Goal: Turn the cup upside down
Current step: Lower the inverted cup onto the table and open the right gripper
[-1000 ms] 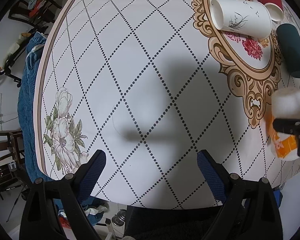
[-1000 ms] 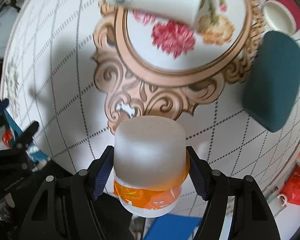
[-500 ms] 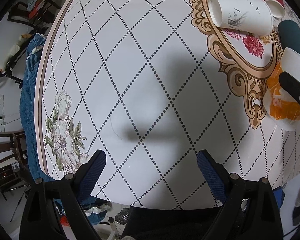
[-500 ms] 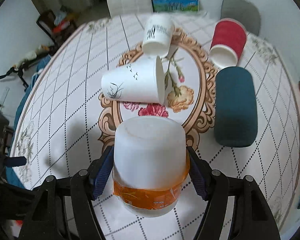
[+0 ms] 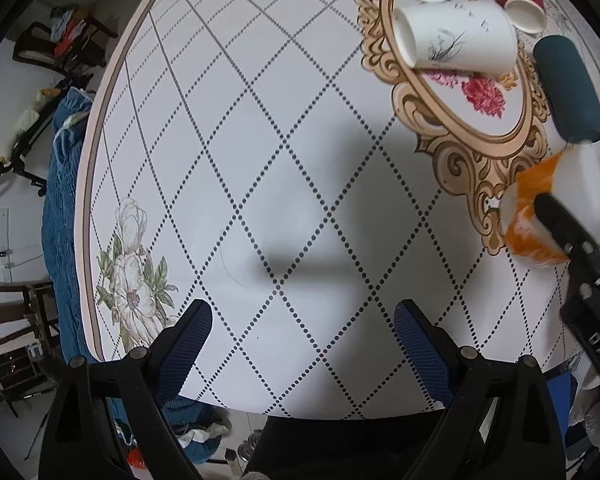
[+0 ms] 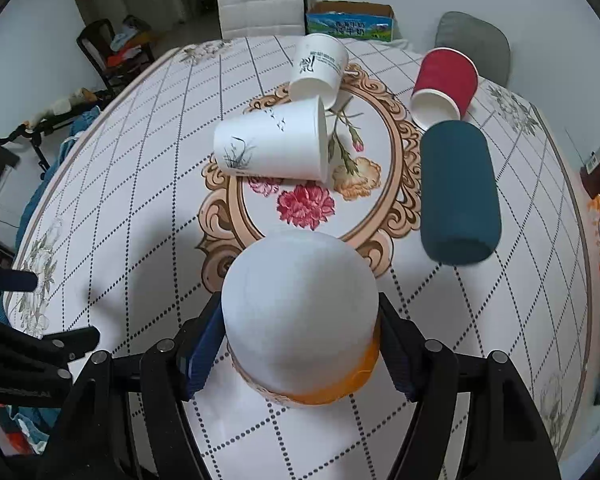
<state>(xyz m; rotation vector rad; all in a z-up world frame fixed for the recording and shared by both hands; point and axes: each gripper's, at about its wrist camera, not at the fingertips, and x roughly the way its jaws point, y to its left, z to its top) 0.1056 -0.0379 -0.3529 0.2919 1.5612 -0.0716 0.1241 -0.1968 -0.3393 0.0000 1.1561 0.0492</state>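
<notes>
Right wrist view takes in most of my round desk, its white cloth crossed by dotted diamonds with an ornate oval frame of flowers printed at the middle; the near edge is hidden behind my own tongs. On the far right of that frame a dark teal cup lies on its side, its mouth turned away so I cannot see inside. A white cup with an ink sketch lies across the frame, a second white cup with printed lettering lies just behind it, rim touching or nearly so, and a red cup lies beyond the teal one.

My right tongs are clamped on the frosted white cup with an orange band, lifted clear of the desk; its closed base faces the lens, and its mouth is out of sight.

My left tongs stand spread wide with nothing between the blue pads, over bare cloth. From there the held cup shows only partly, blurred and cut off at the right edge.
</notes>
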